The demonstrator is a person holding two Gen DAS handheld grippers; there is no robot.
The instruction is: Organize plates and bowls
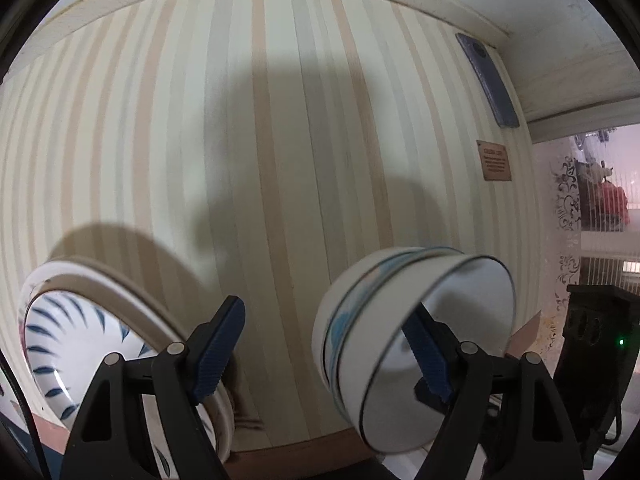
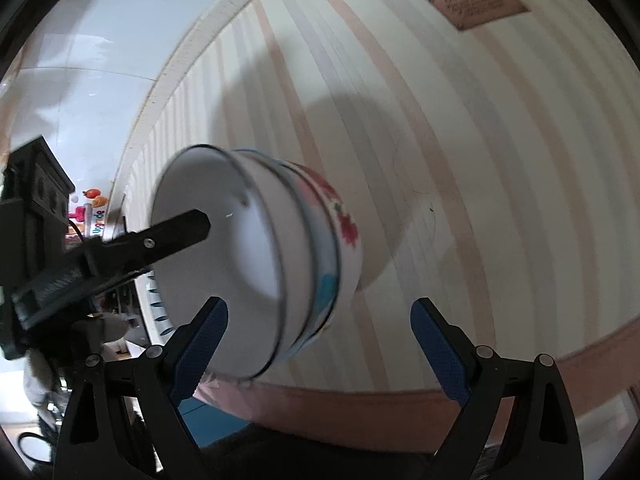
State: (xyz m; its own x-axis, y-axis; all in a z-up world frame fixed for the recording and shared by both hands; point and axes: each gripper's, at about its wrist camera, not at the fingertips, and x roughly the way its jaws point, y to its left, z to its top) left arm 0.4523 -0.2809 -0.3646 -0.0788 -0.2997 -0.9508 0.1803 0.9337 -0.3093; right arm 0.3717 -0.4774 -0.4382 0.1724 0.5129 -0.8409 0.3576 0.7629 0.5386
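both claws are at the table (image 1: 280, 120) now, so this reads as the start of a pick on the bowls (image 1: 360, 300). the bowls are a nested stack, red flowers and a blue patch on the outside, sitting on the striped cloth near the front edge. the plates (image 1: 52, 344), blue leaf pattern, are stacked off to the left of them, well apart.

left claw (image 1: 324, 312): jaws wide, gripping nothing. its right pad (image 1: 428, 360) sits inside the mouth of the top bowl. the other pad hangs outside with clear cloth between it and the bowl wall, so it straddles the rim without pinching. the right wrist view backs that up: one black finger reaches across the bowl's white inside.

right claw (image 2: 320, 304): jaws wide too, nothing held. the bowls stand just ahead of it, over toward its left pad.

my read: nothing is sorted yet. the next move calls for the left claw to close on the rim wall and clamp firmly. a nested stack is heavy and glazed, so a one-sided rim pinch could slip or tip. the right claw looks placed to steady the far side.
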